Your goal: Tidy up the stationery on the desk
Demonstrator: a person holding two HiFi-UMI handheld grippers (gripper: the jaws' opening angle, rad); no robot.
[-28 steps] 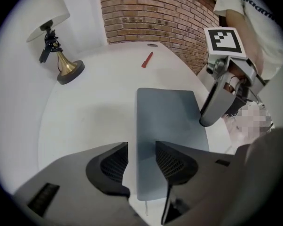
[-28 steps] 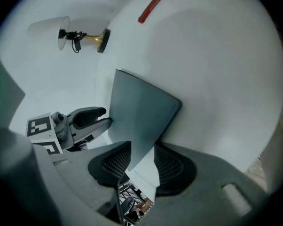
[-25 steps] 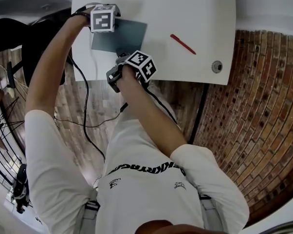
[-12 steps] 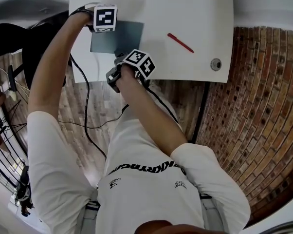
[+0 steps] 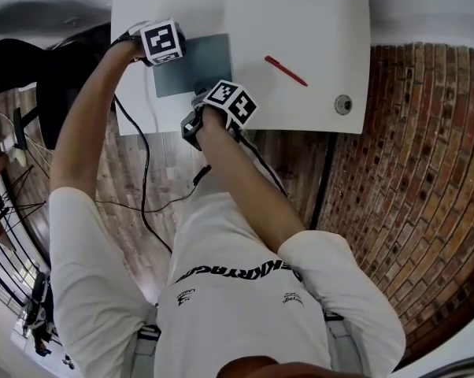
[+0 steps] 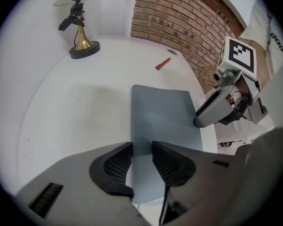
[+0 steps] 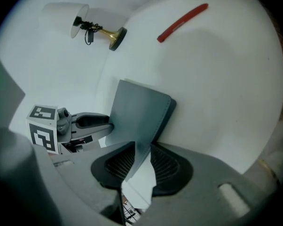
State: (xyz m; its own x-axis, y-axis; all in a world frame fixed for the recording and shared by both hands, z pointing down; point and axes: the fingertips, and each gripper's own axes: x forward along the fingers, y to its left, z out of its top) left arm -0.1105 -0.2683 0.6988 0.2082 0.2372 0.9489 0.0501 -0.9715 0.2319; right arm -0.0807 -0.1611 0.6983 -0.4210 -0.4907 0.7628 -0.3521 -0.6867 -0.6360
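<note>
In the head view we see the grey notebook (image 5: 198,57) lying on the white desk (image 5: 324,22); the left gripper (image 5: 160,60) sits at the notebook's left edge and the right gripper (image 5: 207,93) at its near right corner; 1 red pen (image 5: 286,71) lies to the right of the notebook, well apart from it; 1 round grommet (image 5: 343,104) sits farther from the notebook than the pen, on the same side.

In the left gripper view, the 2 jaws have just been closing; they now stand narrow, with the notebook's edge between them and both pads against the grey cover; the right gripper touches the notebook's opposite edge; beyond the notebook we see the pen, and off to the far left a lamp (image 6: 82,41) with a brass stem.

In the right gripper view, the 2 jaws have also just been closing; they pinch the notebook's near corner, the cover running up between the pads; the left gripper meets the notebook's left side; the pen lies beyond the notebook, apart from it.
</note>
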